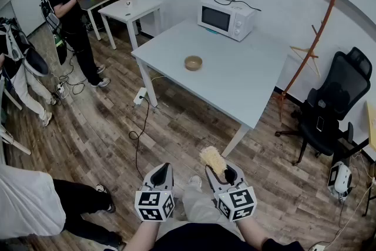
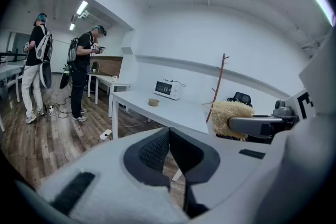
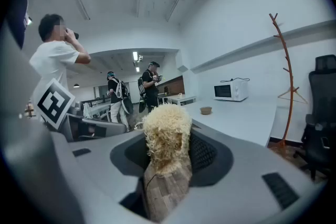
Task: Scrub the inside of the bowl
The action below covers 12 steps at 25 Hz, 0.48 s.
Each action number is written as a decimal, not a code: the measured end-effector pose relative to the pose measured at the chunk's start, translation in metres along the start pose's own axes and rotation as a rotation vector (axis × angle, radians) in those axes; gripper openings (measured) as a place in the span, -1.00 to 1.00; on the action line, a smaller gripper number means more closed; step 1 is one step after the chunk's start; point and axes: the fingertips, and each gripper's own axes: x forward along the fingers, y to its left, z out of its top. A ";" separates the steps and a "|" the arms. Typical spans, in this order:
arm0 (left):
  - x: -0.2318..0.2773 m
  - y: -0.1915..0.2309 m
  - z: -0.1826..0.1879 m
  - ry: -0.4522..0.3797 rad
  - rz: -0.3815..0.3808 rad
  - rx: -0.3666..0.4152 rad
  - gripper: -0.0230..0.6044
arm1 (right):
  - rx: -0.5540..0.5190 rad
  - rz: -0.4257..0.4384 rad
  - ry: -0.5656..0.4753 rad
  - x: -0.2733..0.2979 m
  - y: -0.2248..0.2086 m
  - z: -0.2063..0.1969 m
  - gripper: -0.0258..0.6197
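The bowl (image 1: 193, 63) lies straight ahead of both grippers and well apart from them, across a stretch of wooden floor and up on the pale table (image 1: 252, 85), so the coming move is, by my reading, a walk forward before any reach. In the head view it sits about midway between the lines of the two grippers, and neither looks clearly nearer. The right gripper (image 1: 224, 174) is clamped on a scrubber (image 3: 164, 134), a pale, frizzy, straw-coloured tuft that stands along the jaws, with its head poking out past the tips toward the table. This hand is the one to go into the bowl. The left gripper (image 2: 169, 139) has its pads pressed together with nothing between them, and it would have to open before it could steady the rim. The bowl itself is small, round and tan, upright with its mouth up. It stands alone near the middle of the table, on the near side of a white microwave (image 1: 227, 18) and apart from it (its inside is too small to judge from here). It looks light enough to slide under a scrubbing push, so a hold from the left seems wise
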 end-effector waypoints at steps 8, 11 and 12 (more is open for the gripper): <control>0.003 -0.004 0.005 -0.001 -0.005 0.000 -0.86 | -0.017 0.012 -0.004 0.003 -0.001 0.006 -0.35; 0.005 0.000 0.008 -0.002 -0.004 -0.001 -0.86 | -0.019 0.013 -0.005 0.008 0.000 0.009 -0.35; 0.006 0.002 0.009 -0.001 -0.004 -0.002 -0.86 | -0.020 0.013 -0.004 0.011 0.000 0.009 -0.35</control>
